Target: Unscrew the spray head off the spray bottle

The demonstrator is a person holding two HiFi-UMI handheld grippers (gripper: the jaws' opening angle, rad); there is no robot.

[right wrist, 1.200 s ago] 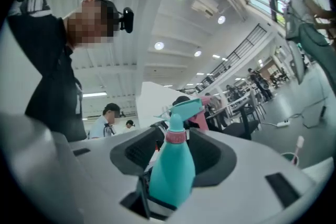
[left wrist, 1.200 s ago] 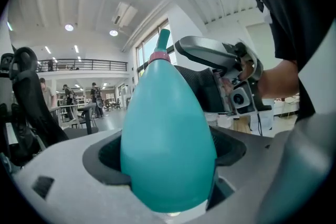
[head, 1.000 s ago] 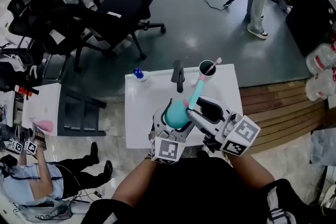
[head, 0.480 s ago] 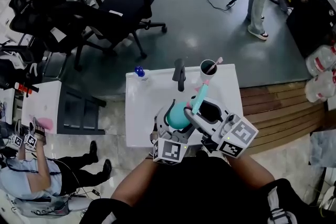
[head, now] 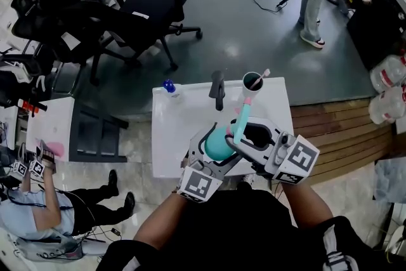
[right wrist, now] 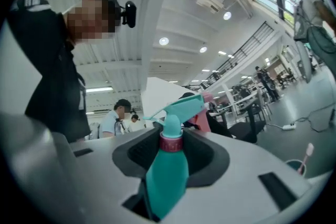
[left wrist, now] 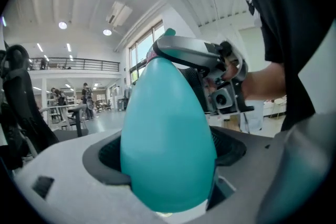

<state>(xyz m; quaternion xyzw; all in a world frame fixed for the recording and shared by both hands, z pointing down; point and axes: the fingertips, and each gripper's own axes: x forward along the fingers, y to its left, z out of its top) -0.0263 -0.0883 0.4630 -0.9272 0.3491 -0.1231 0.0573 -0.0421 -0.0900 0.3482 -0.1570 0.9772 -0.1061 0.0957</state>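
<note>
Far left, a black office chair (head: 136, 16) sits on the grey floor, then comes the white tabletop (head: 168, 136), with a small blue-capped bottle (head: 168, 89) at its far edge. Here's the action: the left tongs (left wrist: 168, 160) are clamped firmly on the fat teal body of the spray bottle (head: 217, 144). They hold it up over the tabletop's near edge, right in front of the person, with the neck leaning away and to the right. Beyond it, a black upright piece (head: 217, 89) and a dark cup (head: 251, 82) with a toothbrush in it stand at the back edge. Moving right, the right tongs (right wrist: 170, 157) sit around the bottle's neck, with the pink collar (right wrist: 171, 143) and teal spray head (right wrist: 181, 106) poking up between them. Those jaws have just been closing in, yet a gap shows beside the neck, so there's no squeeze. Far right, clear water jugs (head: 388, 73) sit at the edge of the picture.
</note>
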